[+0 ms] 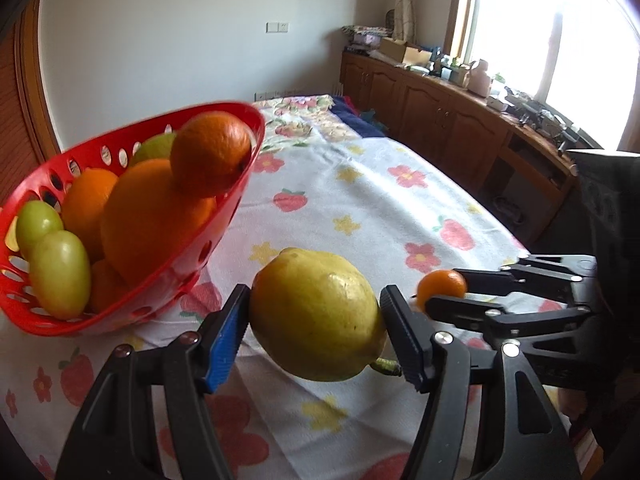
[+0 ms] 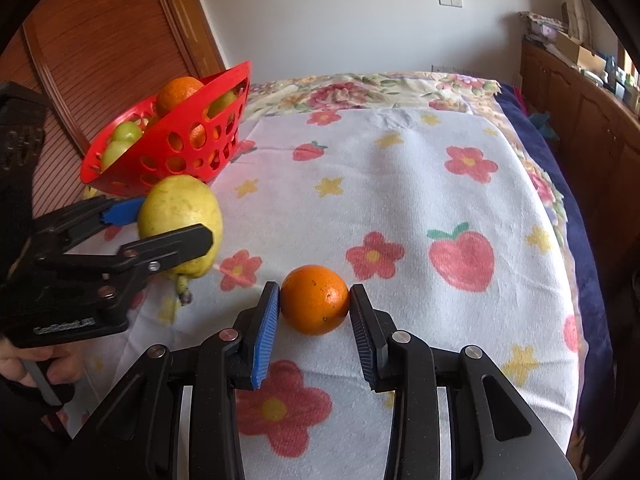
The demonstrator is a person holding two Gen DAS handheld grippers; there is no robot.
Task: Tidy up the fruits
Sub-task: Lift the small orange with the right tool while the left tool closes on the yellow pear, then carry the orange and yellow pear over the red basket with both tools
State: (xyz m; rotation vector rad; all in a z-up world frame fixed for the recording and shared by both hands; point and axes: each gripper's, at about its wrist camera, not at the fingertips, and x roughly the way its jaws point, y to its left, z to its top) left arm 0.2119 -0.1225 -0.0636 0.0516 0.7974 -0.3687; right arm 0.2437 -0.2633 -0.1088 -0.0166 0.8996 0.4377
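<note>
My left gripper [image 1: 316, 312] is shut on a large yellow pear [image 1: 316, 314], held just above the cloth; it also shows in the right wrist view [image 2: 180, 216]. My right gripper [image 2: 314, 300] is shut on a small orange [image 2: 314, 299], which shows in the left wrist view [image 1: 442, 285] too. A red perforated basket [image 1: 224, 216] sits tilted at the left, holding several oranges [image 1: 210, 152] and green fruits [image 1: 60, 274]. In the right wrist view the basket [image 2: 172, 148] stands just behind the pear.
A white cloth with flowers and strawberries [image 2: 400, 200] covers the bed-like surface. A wooden sideboard [image 1: 440, 116] with clutter runs along the right under the window. A wooden door [image 2: 100, 60] stands behind the basket.
</note>
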